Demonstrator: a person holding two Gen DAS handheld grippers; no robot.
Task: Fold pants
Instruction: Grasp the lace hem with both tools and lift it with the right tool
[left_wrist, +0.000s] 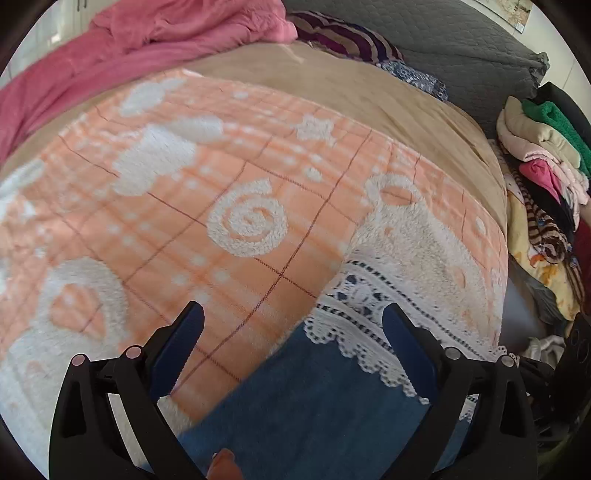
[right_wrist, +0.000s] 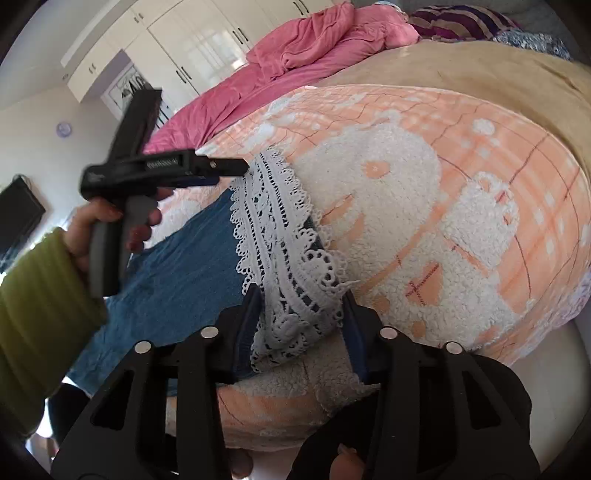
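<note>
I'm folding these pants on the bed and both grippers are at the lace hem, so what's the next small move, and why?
Probably close the right gripper on the lace hem. Its fingers sit open on either side of the lace, so nothing is gripped yet. The left gripper is open too, over the pants at the hem's other end, so it likely should close next before any lift across the blanket.

left gripper (left_wrist: 291, 332) jaws spread wide, tips angled down, right gripper (right_wrist: 301, 310) jaws part open, nothing clamped, left hand (right_wrist: 110, 225) wrapped round handle, green sleeve at wrist
</note>
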